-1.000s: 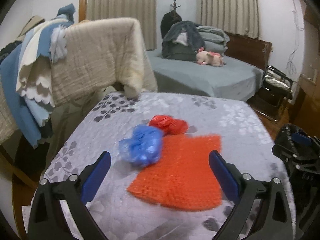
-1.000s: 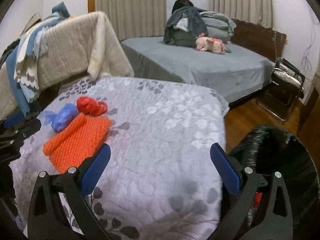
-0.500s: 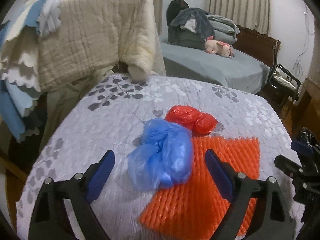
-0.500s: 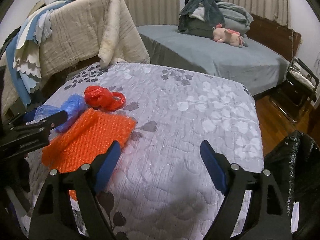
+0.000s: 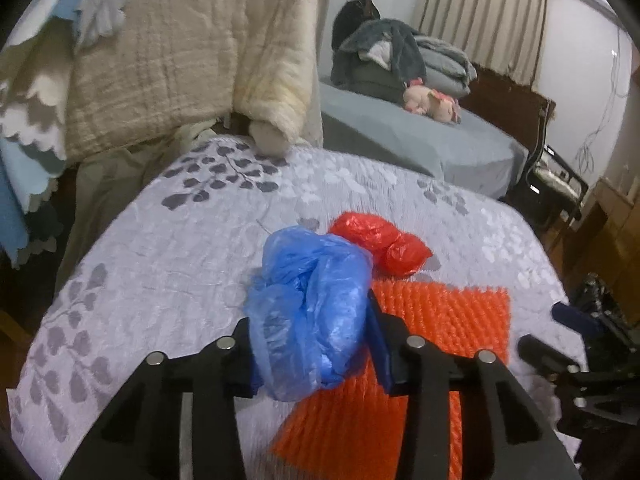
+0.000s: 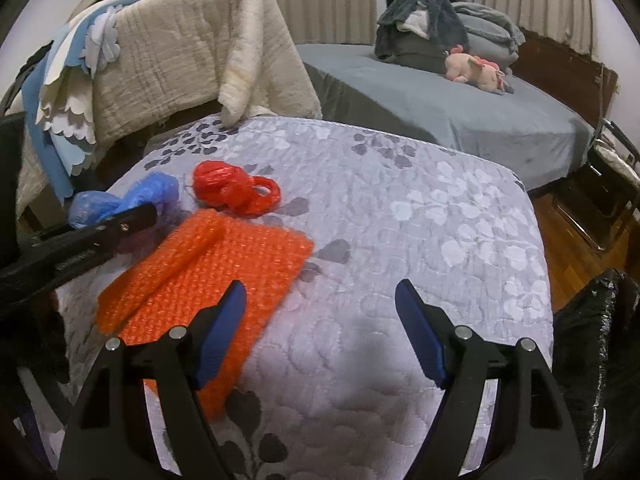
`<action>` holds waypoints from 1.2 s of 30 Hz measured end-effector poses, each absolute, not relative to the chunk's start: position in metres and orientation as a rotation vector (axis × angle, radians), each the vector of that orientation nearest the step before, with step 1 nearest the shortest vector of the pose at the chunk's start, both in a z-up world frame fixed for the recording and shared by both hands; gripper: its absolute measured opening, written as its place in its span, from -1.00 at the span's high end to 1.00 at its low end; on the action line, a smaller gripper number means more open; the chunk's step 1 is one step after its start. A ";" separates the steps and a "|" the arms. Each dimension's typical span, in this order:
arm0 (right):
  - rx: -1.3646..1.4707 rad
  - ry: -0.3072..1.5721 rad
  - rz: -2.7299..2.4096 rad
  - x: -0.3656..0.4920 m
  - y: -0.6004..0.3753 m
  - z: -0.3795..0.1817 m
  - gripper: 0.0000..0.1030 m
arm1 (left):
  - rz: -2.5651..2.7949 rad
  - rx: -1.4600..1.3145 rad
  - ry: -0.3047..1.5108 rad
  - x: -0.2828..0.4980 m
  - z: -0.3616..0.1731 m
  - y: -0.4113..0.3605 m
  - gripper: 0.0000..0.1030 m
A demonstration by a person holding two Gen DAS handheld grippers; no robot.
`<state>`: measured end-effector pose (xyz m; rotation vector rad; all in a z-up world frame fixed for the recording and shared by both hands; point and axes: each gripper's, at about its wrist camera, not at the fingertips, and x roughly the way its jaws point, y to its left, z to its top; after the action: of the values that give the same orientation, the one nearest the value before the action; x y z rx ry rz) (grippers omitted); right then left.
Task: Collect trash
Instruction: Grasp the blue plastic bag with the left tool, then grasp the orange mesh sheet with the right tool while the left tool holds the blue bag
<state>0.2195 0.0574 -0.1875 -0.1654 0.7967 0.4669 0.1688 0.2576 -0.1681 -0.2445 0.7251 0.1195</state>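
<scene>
- Left gripper [image 5: 310,346]: its jaws have just been closing, and they now pinch the blue bag [image 5: 308,304] from both sides. The bag bulges up and forward between them. Whether it is clear of the table [image 5: 160,260] cannot be told.
- Red bag [image 5: 380,242]: lies at 1 o'clock from the blue bag, touching it, on the table. Not gripped.
- Orange mesh sheet [image 5: 440,320]: lies flat at 3 to 5 o'clock from the left gripper, partly beneath the blue bag. Not gripped.
- Right gripper [image 6: 320,330]: its jaws have just been closing a little but stand spread, with nothing between them but bare table cover. The near edge of the orange mesh sheet [image 6: 208,264] lies just beside its left finger, at 9 to 10 o'clock.
- From the right view, the red bag [image 6: 232,188] sits at 11 o'clock, and the blue bag [image 6: 120,198] farther round at 10 o'clock, with the left gripper's finger across it.
- Black trash bag [image 6: 588,344]: stands off the table's edge at 3 o'clock from the right gripper. Its inside is not visible here.
- Progress, as judged: early. The first item is only now grasped, and none of the three visible items has reached the trash bag.
- Remaining: carry the blue bag to the trash bag and release it, then collect the red bag and the orange mesh sheet.
</scene>
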 end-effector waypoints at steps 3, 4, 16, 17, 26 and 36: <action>-0.163 0.798 0.480 0.217 0.062 -0.188 -0.45 | 0.130 -0.223 0.711 0.154 -0.160 0.259 0.19; -0.165 0.799 0.484 0.216 0.064 -0.188 -0.46 | 0.132 -0.210 0.712 0.149 -0.159 0.259 0.19; -0.195 0.872 0.547 0.208 0.092 -0.214 -0.14 | 0.159 -0.170 0.745 0.122 -0.167 0.260 0.19; -0.192 0.875 0.552 0.208 0.093 -0.215 -0.08 | 0.159 -0.168 0.743 0.122 -0.166 0.260 0.19; -0.173 0.881 0.620 0.205 0.095 -0.204 0.79 | 0.161 -0.176 0.742 0.116 -0.159 0.257 0.19; -0.144 0.822 0.591 0.199 0.065 -0.169 0.79 | 0.138 -0.155 0.712 0.111 -0.138 0.234 0.19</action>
<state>0.1991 0.0654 -0.1687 -0.1444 0.8218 0.5907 0.1108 0.2337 -0.1384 -0.1547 0.7116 0.1375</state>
